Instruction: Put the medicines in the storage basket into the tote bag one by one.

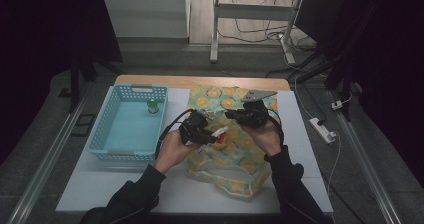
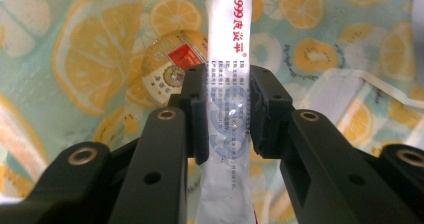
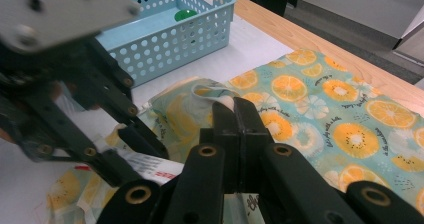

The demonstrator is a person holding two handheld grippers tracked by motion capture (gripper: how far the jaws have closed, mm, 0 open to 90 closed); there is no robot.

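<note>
Two grippers over the bag (image 1: pixel 235 149): left gripper (image 2: pixel 227 116) clamped on a white tube (image 2: pixel 227 59). Right gripper (image 3: pixel 234 115) jaws pinched together on the bag's white edge (image 3: pixel 226 102), basket (image 1: pixel 107 134) off left

A white tube (image 2: pixel 227 79) with red and grey lettering sits between black jaws above a teal cloth bag (image 1: pixel 235 149) printed with orange citrus slices. At left, a light-blue perforated basket (image 1: pixel 107 134) holds a green-capped bottle (image 1: pixel 153 106) on a white tabletop (image 1: pixel 95 184).
</note>
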